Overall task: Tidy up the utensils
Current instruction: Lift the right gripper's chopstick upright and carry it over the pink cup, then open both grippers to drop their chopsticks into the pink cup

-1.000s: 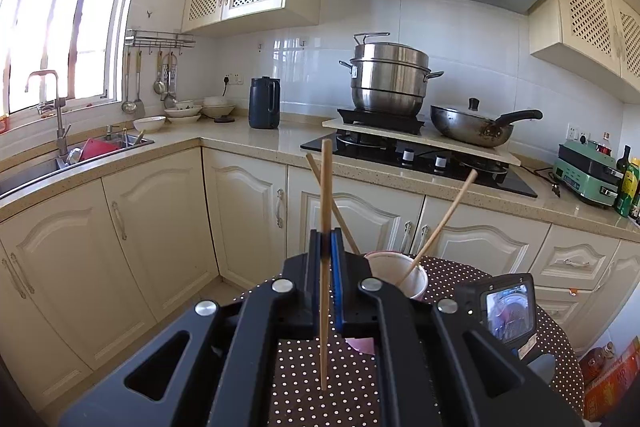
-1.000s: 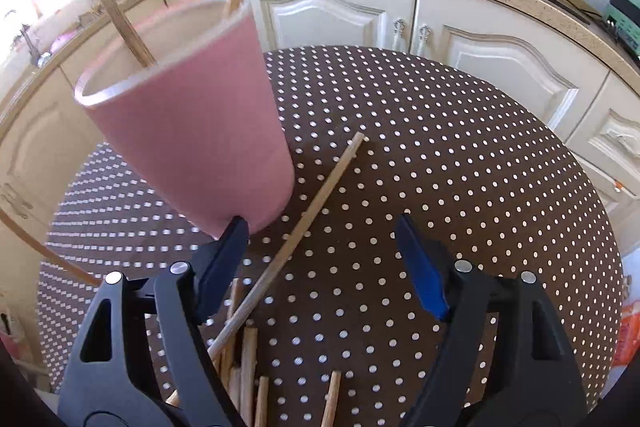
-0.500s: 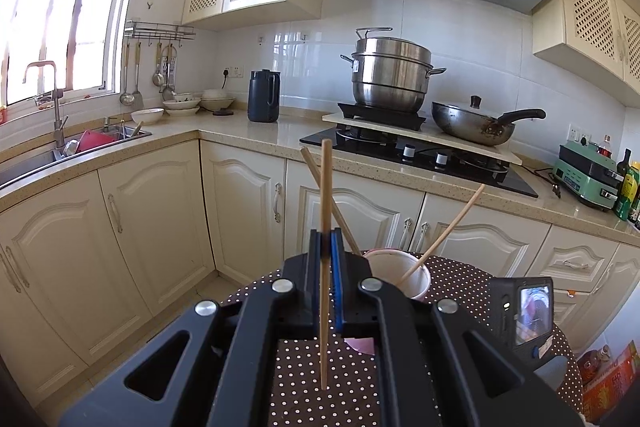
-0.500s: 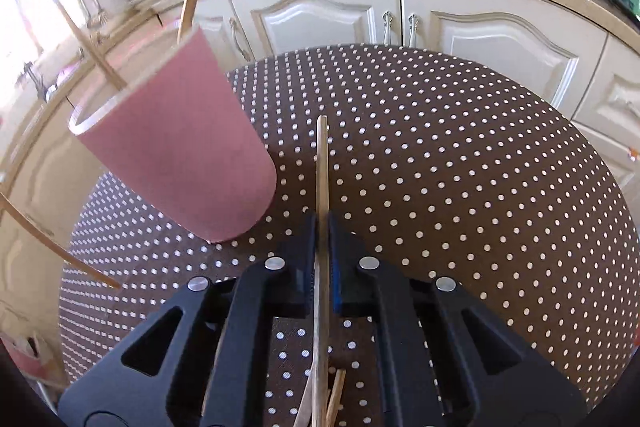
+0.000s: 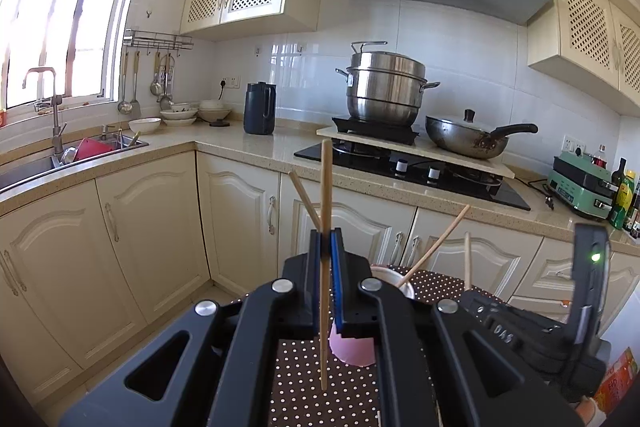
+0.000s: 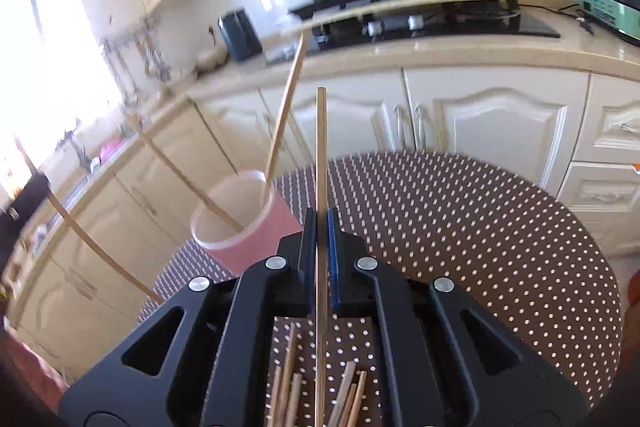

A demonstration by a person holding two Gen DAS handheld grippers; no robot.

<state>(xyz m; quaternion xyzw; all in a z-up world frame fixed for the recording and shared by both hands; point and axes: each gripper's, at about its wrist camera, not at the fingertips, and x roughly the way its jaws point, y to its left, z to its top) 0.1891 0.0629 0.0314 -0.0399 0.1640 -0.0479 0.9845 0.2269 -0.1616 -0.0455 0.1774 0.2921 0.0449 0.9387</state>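
Chopsticks held: two thin wooden sticks, one in each gripper, each standing nearly upright above the dotted table.
Right gripper (image 6: 320, 227): jaws have just been closing and are now pressed together on a chopstick (image 6: 320, 155), gripped partway along, with a long length rising toward 12 o'clock and the rest hanging below the pads.
Left gripper (image 5: 327, 247): jaws clamped on its own chopstick (image 5: 326, 187), also gripped near mid-length, upright.
Loose chopsticks (image 6: 288, 383): a small heap lying flat on the tablecloth under the right gripper, at 6 o'clock in the right wrist view.
Pink cup (image 6: 240, 227): stands on the table (image 6: 480, 227) just beyond the right gripper at about 10 o'clock; two chopsticks lean in it against the rim.
Handling, as a judgement: the sticks look light, stiff and smooth, so each may pivot or slide between flat pads; a hold near the middle keeps it balanced, and a hold nearer the top would help lower the tip into the cup.
Risk, as a judgement: the cup seems light and could tip if a stick knocks its rim.
Far background: cabinets, then counter with stove, steel pot (image 5: 386, 87) and wok.
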